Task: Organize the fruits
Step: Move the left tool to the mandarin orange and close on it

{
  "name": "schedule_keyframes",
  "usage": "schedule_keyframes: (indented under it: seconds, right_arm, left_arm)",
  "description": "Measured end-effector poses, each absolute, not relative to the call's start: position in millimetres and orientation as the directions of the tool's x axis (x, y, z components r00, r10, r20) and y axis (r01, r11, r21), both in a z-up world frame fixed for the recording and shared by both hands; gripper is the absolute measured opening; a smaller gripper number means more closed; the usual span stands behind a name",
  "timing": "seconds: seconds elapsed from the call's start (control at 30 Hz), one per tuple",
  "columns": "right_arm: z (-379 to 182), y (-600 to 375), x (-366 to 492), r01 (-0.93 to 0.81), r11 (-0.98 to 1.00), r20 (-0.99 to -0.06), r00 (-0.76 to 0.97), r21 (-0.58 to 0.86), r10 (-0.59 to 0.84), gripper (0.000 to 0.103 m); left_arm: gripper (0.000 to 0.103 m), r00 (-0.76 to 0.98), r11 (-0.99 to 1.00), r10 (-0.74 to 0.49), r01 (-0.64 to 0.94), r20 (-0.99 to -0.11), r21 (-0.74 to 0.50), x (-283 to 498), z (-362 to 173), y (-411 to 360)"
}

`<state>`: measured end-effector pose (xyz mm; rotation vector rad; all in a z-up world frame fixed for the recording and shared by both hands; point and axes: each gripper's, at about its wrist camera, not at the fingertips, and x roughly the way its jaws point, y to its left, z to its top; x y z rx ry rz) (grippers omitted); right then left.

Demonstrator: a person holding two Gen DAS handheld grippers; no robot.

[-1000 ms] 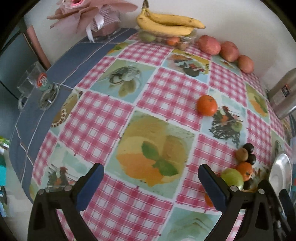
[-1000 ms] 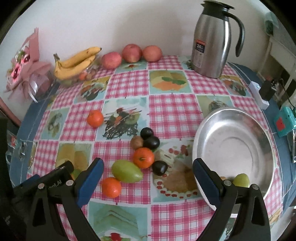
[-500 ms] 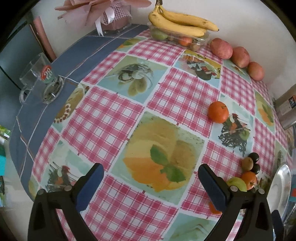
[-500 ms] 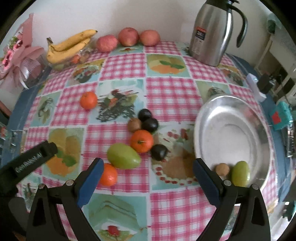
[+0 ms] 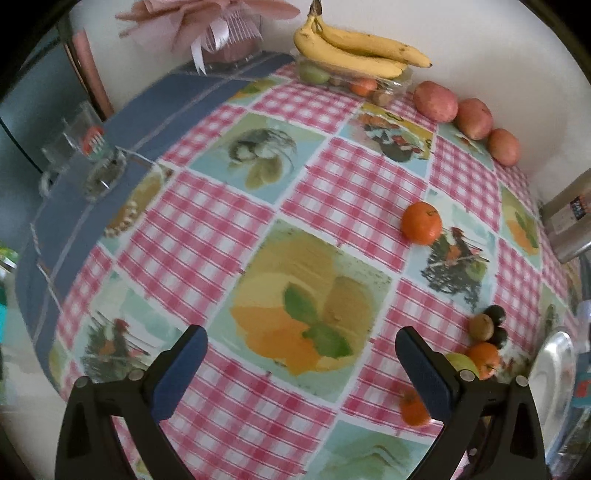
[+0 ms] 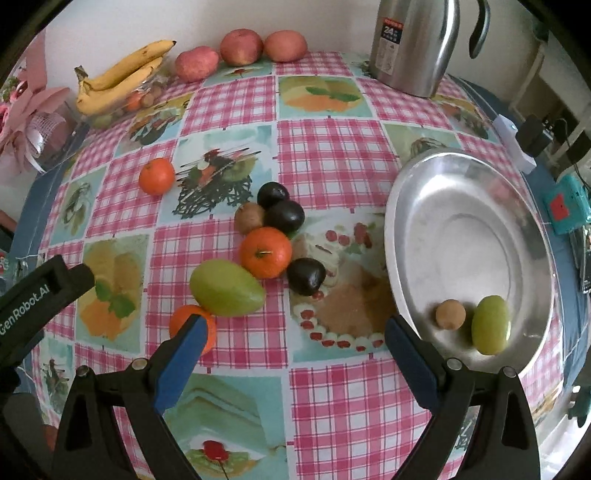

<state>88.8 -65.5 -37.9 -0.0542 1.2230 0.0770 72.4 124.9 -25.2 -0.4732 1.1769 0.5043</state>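
A steel plate [image 6: 436, 184] at the right holds a green fruit [image 6: 491, 325] and a small brown fruit [image 6: 450, 314]. A cluster lies left of it: a green mango [image 6: 225, 288], an orange tomato-like fruit [image 6: 265, 252], three dark fruits [image 6: 306, 276], a kiwi [image 6: 249, 218] and an orange [image 6: 184, 318] by my finger. A lone orange [image 6: 156, 176] sits farther left, also in the left wrist view [image 5: 421, 222]. My right gripper [image 6: 291, 345] is open and empty above the cloth near the cluster. My left gripper [image 5: 301, 356] is open and empty over the cloth's left part.
Bananas [image 6: 118, 79] on a clear box and three red apples [image 6: 240, 46] line the back wall. A steel thermos [image 6: 413, 44] stands back right. A glass mug [image 5: 83, 155] and a pink bouquet [image 5: 221, 22] sit at the left. Chargers [image 6: 517, 136] lie right of the plate.
Both grippers have risen and pulled back slightly, so the table appears lower and wider. A small brown fruit now shows in the plate beside the green one. No fruit moved.
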Motion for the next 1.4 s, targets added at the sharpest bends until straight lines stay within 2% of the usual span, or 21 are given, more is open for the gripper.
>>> schedule_keyframes:
  seconds: [0.13,0.47,0.67,0.9,0.97,1.27,1.4]
  right_arm:
    - [-37.9,-71.4,91.8,-0.096,0.993,-0.943,0.316,0.076,0.103,0.097]
    - [-22.6,-104.5,103.4,-0.032,0.990,-0.913,0.384,0.134,0.136,0.097]
    - [-13.3,-120.8,106.0,-0.005,0.983,-0.889,0.426,0.181,0.166,0.096]
    - [-9.6,-126.0,106.0,0.010,0.979,-0.880,0.441,0.202,0.177,0.092]
    - [-10.7,-125.4,106.1,0.010,0.979,-0.882,0.436,0.205,0.180,0.092]
    - [-12.8,-125.0,107.3,0.017,0.978,-0.884,0.431,0.207,0.180,0.092]
    - [-13.5,-125.2,107.4,0.019,0.977,-0.886,0.427,0.210,0.182,0.092]
  left_arm:
    - [0.103,0.295,0.797,0.107,-0.597,-0.950,-0.096,73.7,-28.2,122.3]
    - [0.102,0.298,0.820,0.049,-0.557,-0.953,-0.132,79.1,-32.2,108.6]
    - [0.099,0.291,0.862,-0.036,-0.476,-0.956,-0.177,87.8,-38.5,82.4]
    - [0.088,0.261,0.882,-0.123,-0.414,-0.958,-0.226,93.7,-47.3,61.0]
    - [0.086,0.261,0.886,-0.133,-0.402,-0.956,-0.232,94.3,-47.1,56.0]
    - [0.068,0.261,0.903,-0.161,-0.351,-0.952,-0.249,95.2,-43.0,42.4]
    - [0.067,0.230,0.913,-0.163,-0.334,-0.959,-0.235,92.1,-46.7,37.7]
